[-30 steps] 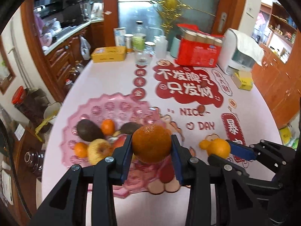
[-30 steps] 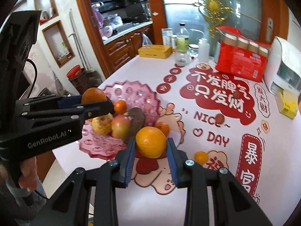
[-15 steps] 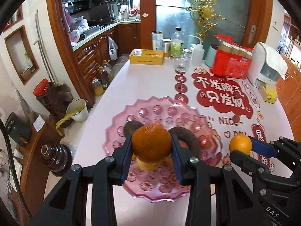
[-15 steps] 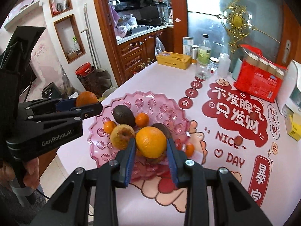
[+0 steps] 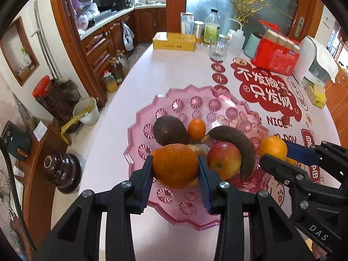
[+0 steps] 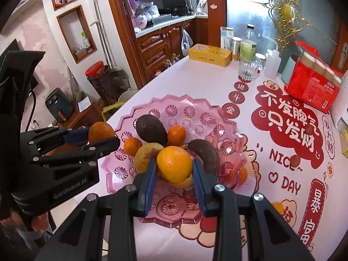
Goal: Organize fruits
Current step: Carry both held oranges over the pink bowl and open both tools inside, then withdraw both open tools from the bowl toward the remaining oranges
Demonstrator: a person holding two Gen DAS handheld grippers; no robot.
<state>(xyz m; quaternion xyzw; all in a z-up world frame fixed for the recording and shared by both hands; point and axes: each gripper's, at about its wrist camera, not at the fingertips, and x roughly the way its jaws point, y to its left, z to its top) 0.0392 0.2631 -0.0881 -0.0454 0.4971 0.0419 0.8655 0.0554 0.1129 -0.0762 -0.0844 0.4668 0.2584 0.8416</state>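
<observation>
Gripping rough dark-orange mandarin (image 5: 175, 165), left gripper (image 5: 175, 174) jaws clamped, above near rim of pink scalloped plastic fruit tray (image 5: 139, 152) on counter (image 5: 174, 69); right gripper (image 6: 174, 173) jaws clenched on smooth round orange (image 6: 174, 163) over tray's fruit pile

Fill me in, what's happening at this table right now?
A person is loading fruit onto the pink tray with two handheld tools. The left tool is shut on a dark orange over the tray's near side; the right tool is shut on a brighter orange beside the pile. Avocado, apple and small oranges already sit on the tray. Neither orange is released yet.
</observation>
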